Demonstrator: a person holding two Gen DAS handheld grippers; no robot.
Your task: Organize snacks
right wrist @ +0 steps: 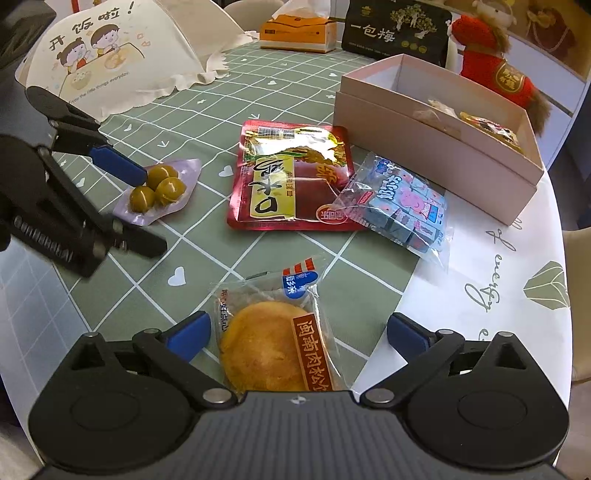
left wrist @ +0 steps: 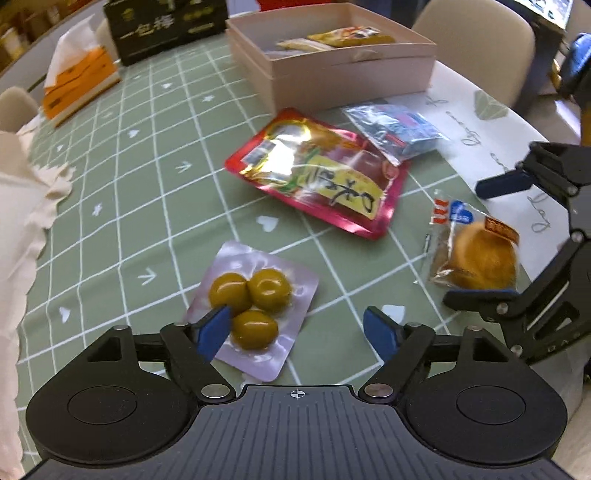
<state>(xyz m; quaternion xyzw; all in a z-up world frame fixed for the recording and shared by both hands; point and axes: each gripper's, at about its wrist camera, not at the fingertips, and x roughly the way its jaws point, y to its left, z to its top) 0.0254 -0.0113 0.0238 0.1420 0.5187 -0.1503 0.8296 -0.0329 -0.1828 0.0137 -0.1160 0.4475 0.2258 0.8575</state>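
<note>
Green grid tablecloth (right wrist: 207,236) (white hearts), beige chair (left wrist: 476,40), black box (right wrist: 395,33)

On the checked tablecloth (right wrist: 207,236) lie 4 snack packs: 1 clear pouch of 3 green olives (right wrist: 159,190), 1 red foil packet (right wrist: 291,177), 1 clear bag of blue wrapped candies (right wrist: 406,206) and 1 wrapped round pastry (right wrist: 273,347). Beyond stand 1 pink box (right wrist: 436,155), 1 orange tissue box (right wrist: 297,31), 1 black box (right wrist: 397,31), 1 plush toy (right wrist: 495,62).

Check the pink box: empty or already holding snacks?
Partly filled. The open pink box holds a yellow packet and a pale wrapped snack; much of its floor shows bare.
</note>
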